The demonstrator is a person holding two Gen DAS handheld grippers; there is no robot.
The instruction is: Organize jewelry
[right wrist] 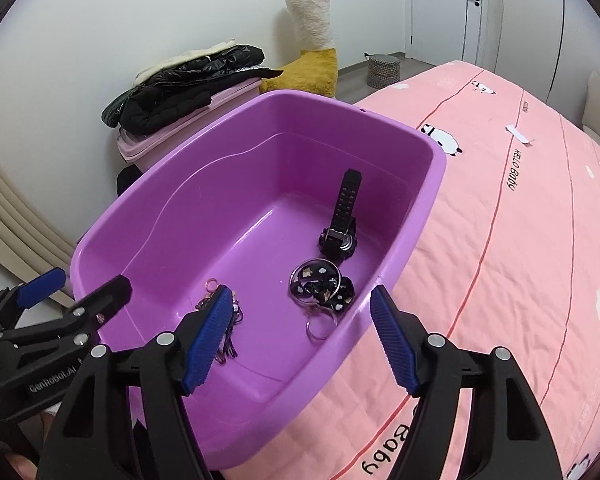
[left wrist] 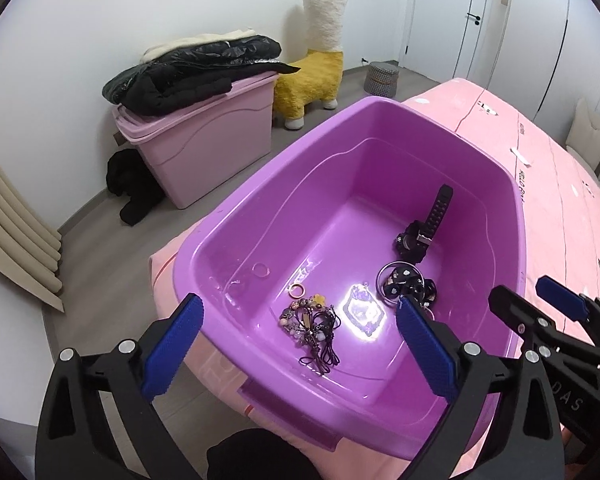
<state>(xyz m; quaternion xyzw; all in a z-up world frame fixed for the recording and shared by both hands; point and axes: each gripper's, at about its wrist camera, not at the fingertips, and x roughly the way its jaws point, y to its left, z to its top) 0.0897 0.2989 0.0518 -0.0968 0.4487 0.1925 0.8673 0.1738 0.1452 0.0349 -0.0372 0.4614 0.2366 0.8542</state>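
Both grippers, left gripper [left wrist: 298, 334] and right gripper [right wrist: 302, 330], fingers spread, empty, over purple tub [left wrist: 228, 216] on bed. Jewelry inside: beaded tangle [left wrist: 310, 326], watch [left wrist: 418, 236], bangle [left wrist: 400, 282] (glossy floor). Risk: cords snag, drag neighbours.

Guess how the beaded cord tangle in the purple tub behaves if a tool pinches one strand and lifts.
Probably floppy: the beaded cord tangle lies in loose loops, so it should dangle. Likely comes up as one clump, since the strands look knotted. It may slide first on the glossy purple tub floor.
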